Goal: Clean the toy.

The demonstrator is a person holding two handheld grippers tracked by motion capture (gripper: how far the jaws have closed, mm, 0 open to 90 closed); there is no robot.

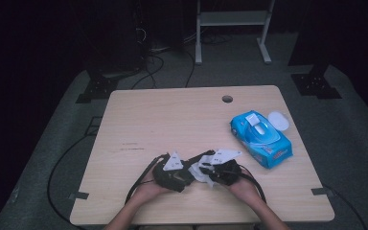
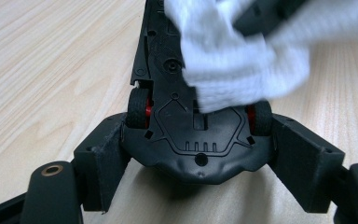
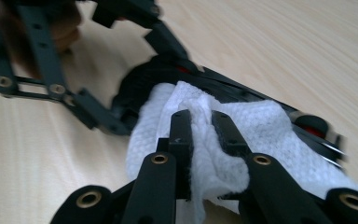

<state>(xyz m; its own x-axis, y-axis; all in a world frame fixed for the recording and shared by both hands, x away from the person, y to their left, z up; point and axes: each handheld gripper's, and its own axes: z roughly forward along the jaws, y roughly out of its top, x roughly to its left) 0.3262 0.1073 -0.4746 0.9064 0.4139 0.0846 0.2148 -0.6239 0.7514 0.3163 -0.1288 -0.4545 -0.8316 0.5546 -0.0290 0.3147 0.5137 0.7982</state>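
Near the counter's (image 1: 139, 120) front edge, the left hand-held gripper (image 2: 200, 140) clamps the toy car (image 2: 196, 140) underside-up so the right hand-held gripper (image 3: 205, 126), pinching a wipe (image 3: 270, 126), can scrub it.

I see a black toy car (image 2: 191, 140) turned underside up near the table's front edge, its dark wheels on red hubs showing beside the chassis. A crumpled white wet wipe (image 3: 242, 135) lies pressed over the car's upturned belly.
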